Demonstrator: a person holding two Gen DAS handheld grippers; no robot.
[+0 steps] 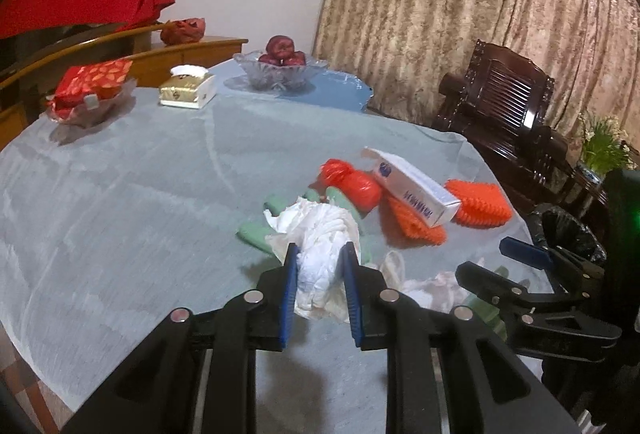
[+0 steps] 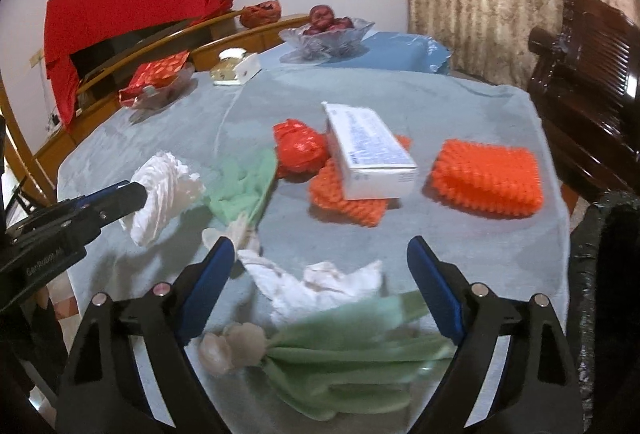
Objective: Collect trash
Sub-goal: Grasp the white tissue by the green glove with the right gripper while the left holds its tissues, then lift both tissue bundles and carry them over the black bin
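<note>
Tissue (image 1: 320, 254), crumpled, sits pinched in the left tongs (image 1: 319, 254) above the tabletop (image 1: 120, 193), lifted clear for binning; right tongs (image 2: 320, 254) gape wide, near the black-lined bin (image 1: 568, 230).

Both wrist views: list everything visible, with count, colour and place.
crumpled tissue: one, white, held off the table
loose tissue: one, white, near edge
foam nets: two, orange, mid-table
carton: one, white, lying on one net
plastic bag: one, red, left of carton
artificial flowers: two, green-leaved, near edge and centre
fruit bowl: one, glass, far side
bin: one, black-lined, beside table
left gripper: fingers clamping crumpled tissue
right gripper: fingers open over loose tissue
</note>
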